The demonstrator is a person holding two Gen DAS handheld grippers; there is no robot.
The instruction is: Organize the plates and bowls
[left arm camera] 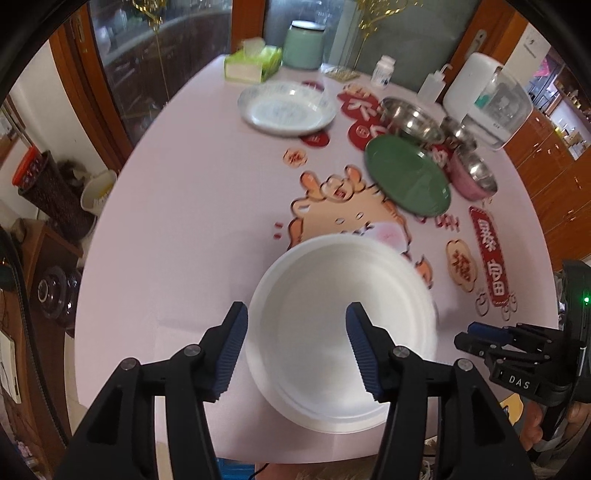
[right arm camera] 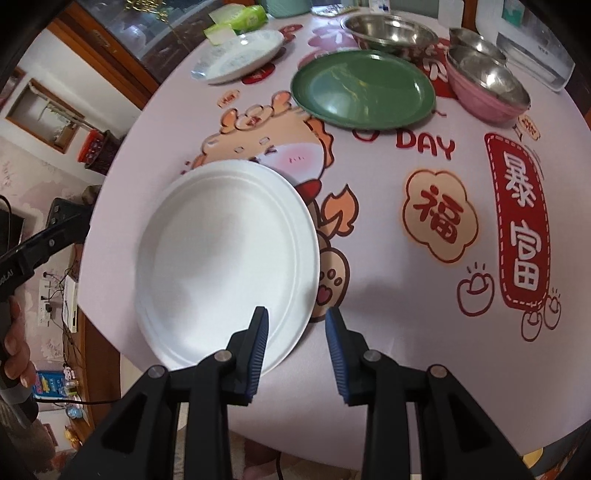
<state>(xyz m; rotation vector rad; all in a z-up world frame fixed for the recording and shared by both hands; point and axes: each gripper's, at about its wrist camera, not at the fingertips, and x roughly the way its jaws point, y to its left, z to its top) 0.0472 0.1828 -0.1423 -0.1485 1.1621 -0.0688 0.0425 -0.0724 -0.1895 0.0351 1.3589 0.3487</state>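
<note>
A white plate [left arm camera: 343, 332] lies on the pink printed table near its front edge; it also shows in the right wrist view [right arm camera: 225, 258]. My left gripper [left arm camera: 295, 350] is open, its jaws standing over the plate's near half. My right gripper [right arm camera: 297, 354] is open, its left finger [right arm camera: 258, 343] over the plate's near right rim. A green plate [left arm camera: 406, 175] [right arm camera: 364, 88] lies further back. A patterned white plate [left arm camera: 286, 107] [right arm camera: 240, 55] lies at the far left. A large steel bowl [left arm camera: 412, 120] [right arm camera: 389, 31], a pink bowl [left arm camera: 472, 173] [right arm camera: 487, 88] and a small steel bowl [right arm camera: 476, 40] stand at the back right.
At the back of the table stand a green tissue box [left arm camera: 253, 62], a mint canister [left arm camera: 303, 44], a pill bottle [left arm camera: 384, 70], a squeeze bottle [left arm camera: 430, 86] and a white appliance [left arm camera: 487, 98]. The table edge [left arm camera: 85, 295] drops off at the left, with bins on the floor.
</note>
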